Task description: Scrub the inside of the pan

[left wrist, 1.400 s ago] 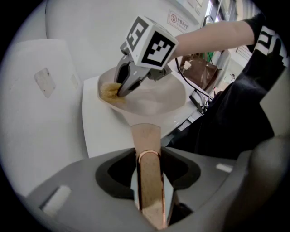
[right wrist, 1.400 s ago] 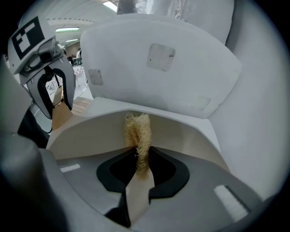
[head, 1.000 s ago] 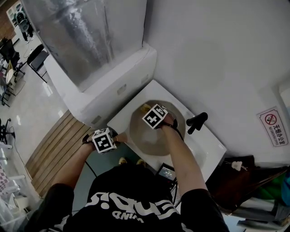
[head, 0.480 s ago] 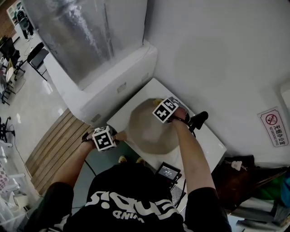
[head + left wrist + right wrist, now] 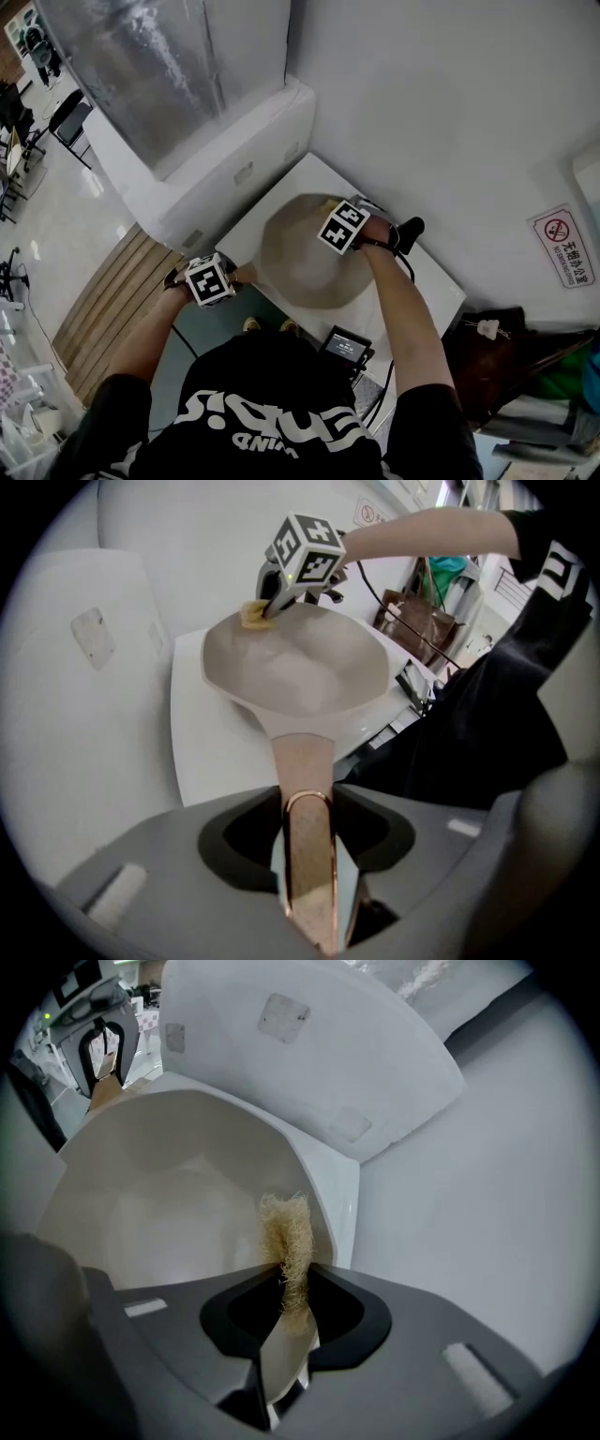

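Note:
A beige pan (image 5: 302,261) sits over a white sink top (image 5: 258,225). Its long handle (image 5: 305,855) runs back between the jaws of my left gripper (image 5: 309,892), which is shut on it. In the head view that gripper (image 5: 212,281) is at the pan's near left. My right gripper (image 5: 286,1321) is shut on a straw-coloured loofah scrubber (image 5: 286,1237). The scrubber (image 5: 253,614) presses on the pan's far inner wall (image 5: 178,1194), near the rim. The right gripper's marker cube (image 5: 343,226) hangs over the pan's far right side.
A black tap (image 5: 405,232) stands just right of the pan. A large white box-shaped unit (image 5: 216,141) with a foil-covered top borders the sink on the left. A white wall (image 5: 450,112) rises behind. Wooden floor slats (image 5: 117,300) lie at lower left.
My right gripper has carried the scrubber from the pan's middle out toward its far right rim, near the tap. The left gripper has kept its hold on the handle and barely moved.

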`<state>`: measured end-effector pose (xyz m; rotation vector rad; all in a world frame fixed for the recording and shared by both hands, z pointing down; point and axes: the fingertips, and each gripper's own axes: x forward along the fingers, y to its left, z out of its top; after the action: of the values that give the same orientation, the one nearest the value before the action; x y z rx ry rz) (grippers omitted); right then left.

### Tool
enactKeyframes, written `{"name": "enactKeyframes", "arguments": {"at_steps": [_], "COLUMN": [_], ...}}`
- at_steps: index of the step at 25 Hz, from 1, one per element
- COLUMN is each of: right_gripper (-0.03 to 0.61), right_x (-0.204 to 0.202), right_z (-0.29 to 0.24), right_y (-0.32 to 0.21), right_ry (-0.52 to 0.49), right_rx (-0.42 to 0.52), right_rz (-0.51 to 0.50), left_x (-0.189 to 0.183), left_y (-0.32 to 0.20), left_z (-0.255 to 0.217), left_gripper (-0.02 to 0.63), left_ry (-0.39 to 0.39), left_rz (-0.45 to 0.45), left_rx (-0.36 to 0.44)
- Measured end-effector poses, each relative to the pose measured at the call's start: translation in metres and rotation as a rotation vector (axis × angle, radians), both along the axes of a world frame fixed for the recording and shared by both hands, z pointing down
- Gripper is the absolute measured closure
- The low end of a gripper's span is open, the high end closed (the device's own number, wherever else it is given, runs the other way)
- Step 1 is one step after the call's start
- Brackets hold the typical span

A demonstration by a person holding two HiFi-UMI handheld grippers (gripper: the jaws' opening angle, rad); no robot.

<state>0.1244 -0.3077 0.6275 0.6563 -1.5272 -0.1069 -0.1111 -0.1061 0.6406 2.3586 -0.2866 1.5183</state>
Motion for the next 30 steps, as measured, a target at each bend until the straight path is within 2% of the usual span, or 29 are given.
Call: {"name": "enactKeyframes", "arguments": {"at_steps": [6,10,14,19,30], "right_gripper": [0.504,0.504,0.504,0.505,0.505], "right_x": [0.023,0.033,0.041,0.046,0.046], "right_z": [0.001,0.000,0.003,0.009,0.021], "right_y": [0.024,0.037,0.052,0.071,0.126], "right_ry": [0.046,0.092,0.164,0.232,0.239], "right_rx": [-0.058,-0.092,-0.142,-0.211,-0.399], "right_rz": [0.013,0.005,-0.014,-0.030,-0.014], "left_x": [-0.002,-0.014,-0.008,-0.014,-0.014], "left_y": [0.001,-0.005,-0.003,-0.004,-0.003], "left_z": [0.002,0.007,0.007,0.011,0.010], "left_gripper": [0.451,0.451,0.451,0.451,0.451], "left_ry": [-0.013,-0.069,-0.046,-0.070,-0.073], "left_rz": [-0.001,0.003,-0.005,-0.009,-0.005], "left_rx": [0.007,0.040,0.031,0.037,0.024]}}
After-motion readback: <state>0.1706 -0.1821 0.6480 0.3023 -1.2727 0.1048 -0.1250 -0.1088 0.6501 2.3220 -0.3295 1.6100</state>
